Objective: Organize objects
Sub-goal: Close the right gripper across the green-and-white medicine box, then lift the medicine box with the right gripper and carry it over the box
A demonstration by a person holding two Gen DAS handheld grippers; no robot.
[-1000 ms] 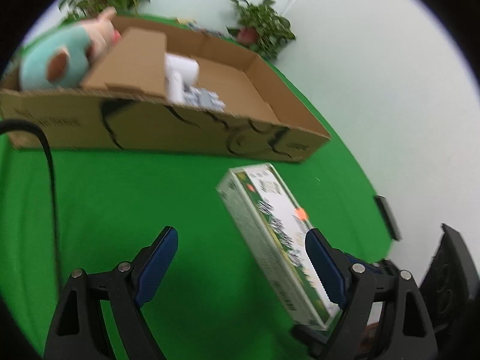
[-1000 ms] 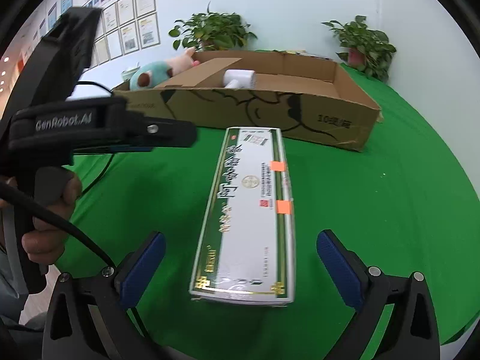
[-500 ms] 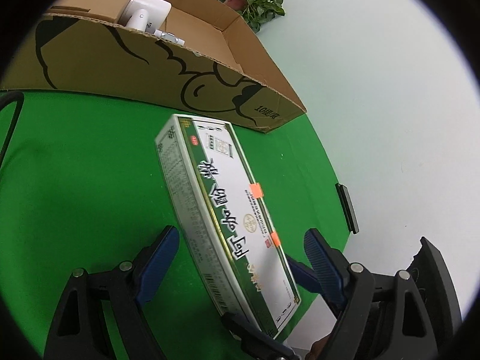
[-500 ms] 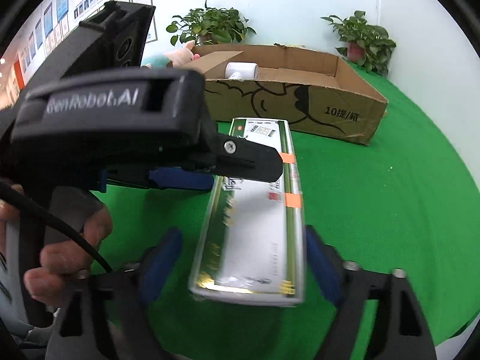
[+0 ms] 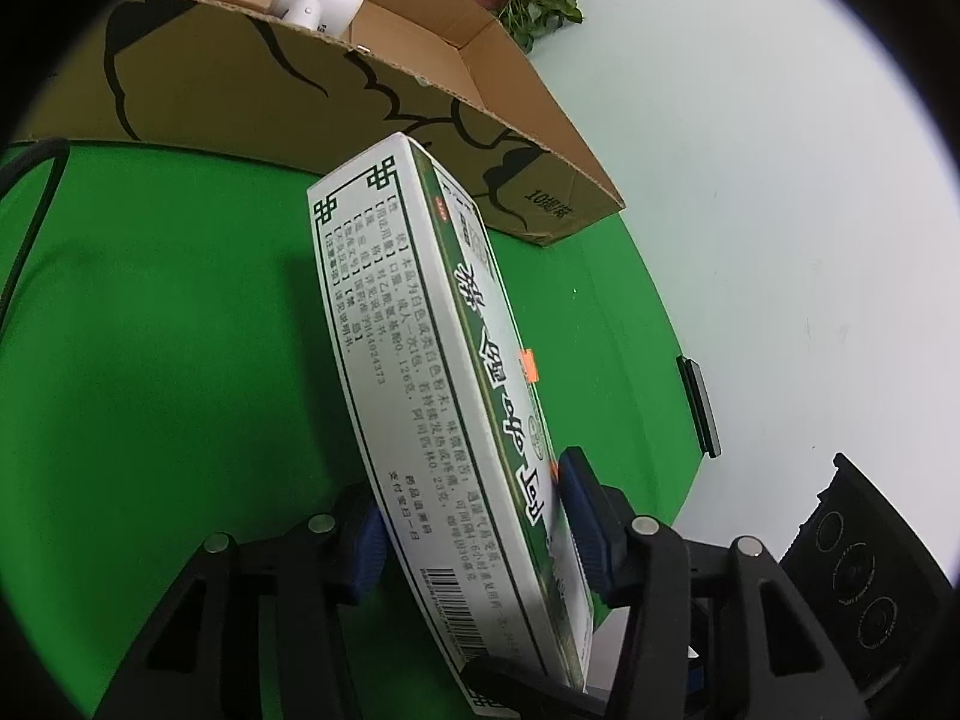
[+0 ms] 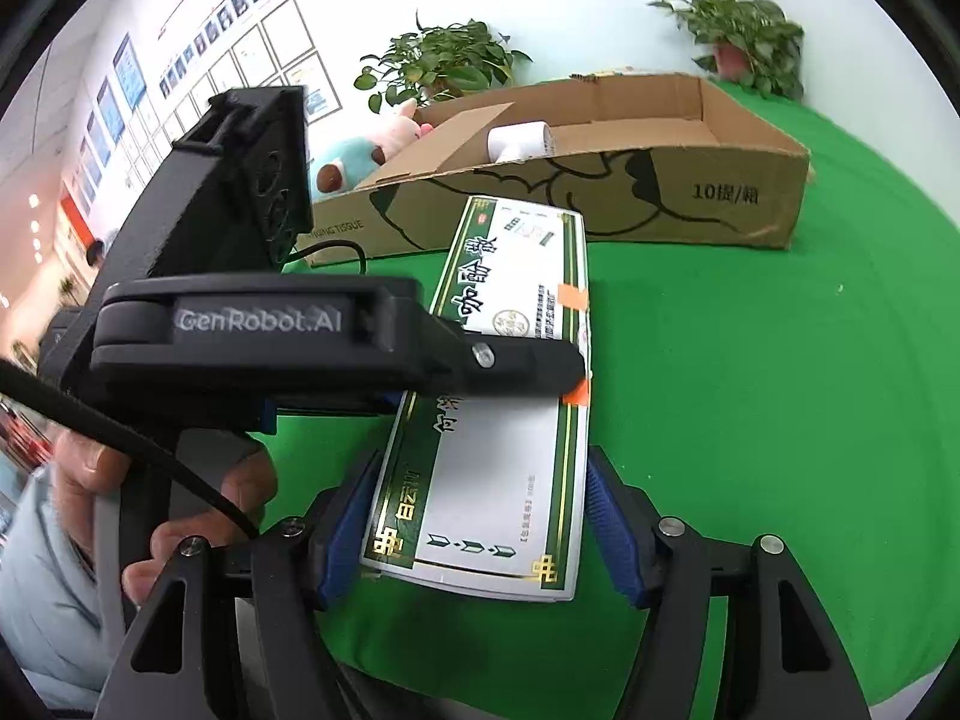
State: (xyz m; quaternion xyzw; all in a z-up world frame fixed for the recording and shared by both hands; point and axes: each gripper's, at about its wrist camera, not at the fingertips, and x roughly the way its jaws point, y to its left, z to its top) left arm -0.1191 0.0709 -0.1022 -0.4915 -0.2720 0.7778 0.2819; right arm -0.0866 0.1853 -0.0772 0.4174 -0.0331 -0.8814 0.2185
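A long white and green medicine box (image 5: 444,396) is clamped between the blue pads of my left gripper (image 5: 474,522) and tilted up off the green cloth. In the right wrist view the same box (image 6: 510,396) lies lengthwise between the blue pads of my right gripper (image 6: 480,522), which is closed against its two long sides near the end. The left gripper's black body (image 6: 336,336) crosses the box from the left. A brown cardboard box (image 6: 660,180) stands behind, holding a white object (image 6: 519,141) and a plush toy (image 6: 366,153).
Green cloth (image 6: 750,390) covers the table, with its edge at the right and near side. Potted plants (image 6: 744,30) stand behind the cardboard box. A black cable (image 5: 30,228) runs along the left. A dark flat device (image 5: 699,405) lies at the cloth's right edge.
Both grippers have closed on the medicine box. The left gripper has moved in across it and tipped it up, so its printed side now faces the left camera.
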